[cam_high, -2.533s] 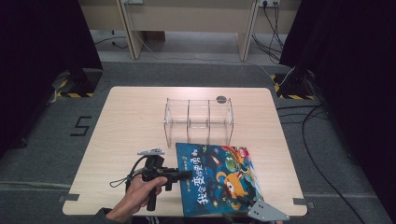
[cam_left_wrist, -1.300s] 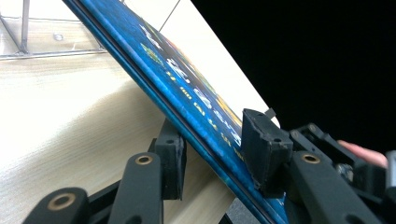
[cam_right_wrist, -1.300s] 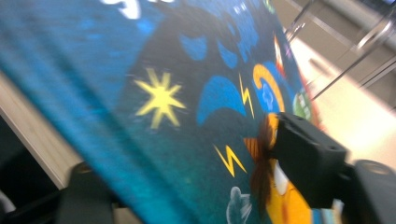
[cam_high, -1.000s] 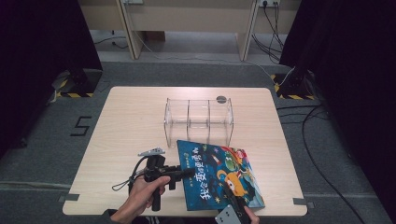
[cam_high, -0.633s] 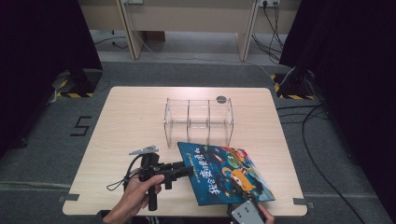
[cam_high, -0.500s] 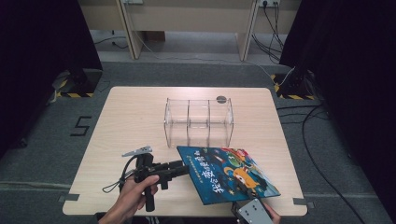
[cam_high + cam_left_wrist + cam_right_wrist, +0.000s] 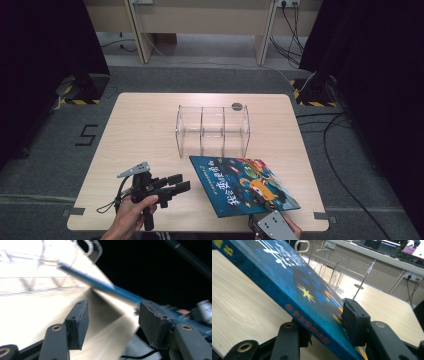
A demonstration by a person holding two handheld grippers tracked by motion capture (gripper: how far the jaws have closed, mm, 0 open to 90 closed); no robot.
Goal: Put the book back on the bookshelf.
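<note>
The right gripper point(image 7: 324, 332) is clamping the near edge of the blue picture book point(image 7: 242, 182), tilting it off the table point(image 7: 145, 130), probably to stand it in the clear divided rack point(image 7: 212, 130) just behind. The left gripper point(image 7: 182, 184) is hovering just left of the book, its jaws having just been opening with nothing between them, likely ready to steady the free edge.

A blue picture book point(image 7: 245, 184) lies tilted near the desk's point(image 7: 145, 125) front edge, just before a clear divided rack point(image 7: 212, 130). The left tongs point(image 7: 181, 183) hover apart from its left edge, while the right tongs point(image 7: 265, 226) meet its near corner.
</note>
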